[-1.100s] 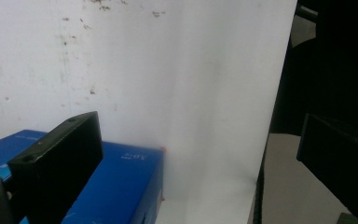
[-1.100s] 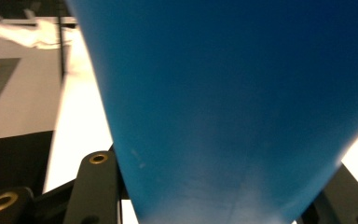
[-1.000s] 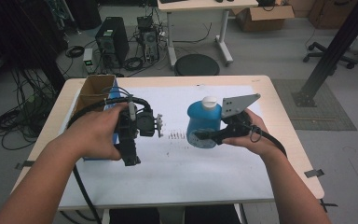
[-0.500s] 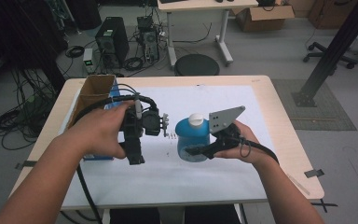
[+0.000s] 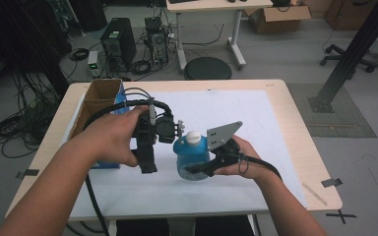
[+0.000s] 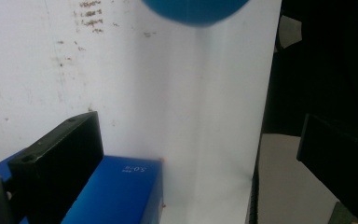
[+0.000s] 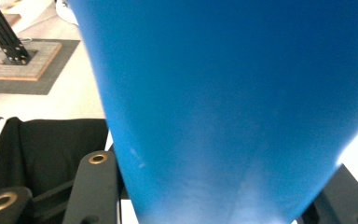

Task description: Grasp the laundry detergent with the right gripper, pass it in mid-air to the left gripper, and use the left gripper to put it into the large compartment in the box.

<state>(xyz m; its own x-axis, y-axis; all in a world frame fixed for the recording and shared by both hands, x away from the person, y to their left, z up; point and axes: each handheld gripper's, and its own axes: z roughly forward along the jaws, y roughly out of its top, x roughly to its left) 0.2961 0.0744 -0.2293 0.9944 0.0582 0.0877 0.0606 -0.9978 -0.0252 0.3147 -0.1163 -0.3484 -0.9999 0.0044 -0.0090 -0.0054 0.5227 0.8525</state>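
Note:
A blue bottle (image 5: pixel 189 152) with a white cap (image 5: pixel 193 136) stands upright low over the white sheet (image 5: pixel 236 113), near the table's front middle. My right gripper (image 5: pixel 195 169) is shut on its lower body from the right; in the right gripper view the bottle (image 7: pixel 223 93) sits between the two black jaws of that gripper (image 7: pixel 219 198). My left gripper (image 5: pixel 147 166) hangs just left of the bottle, pointing toward the table's near edge. In the left gripper view my left gripper (image 6: pixel 198 163) has its jaws wide apart with nothing between them, and the bottle's (image 6: pixel 193 9) rounded edge lies at the top.
An open cardboard box (image 5: pixel 98 96) and a blue box (image 5: pixel 103 164) stand at the sheet's left side; the blue box (image 6: pixel 116 191) lies under my left jaw. The table's near edge (image 5: pixel 202 214) is close below both hands. Cables trail from both grippers.
My right gripper has carried the bottle left, lower and closer to the near edge, up beside the left gripper. The left hand has hardly shifted.

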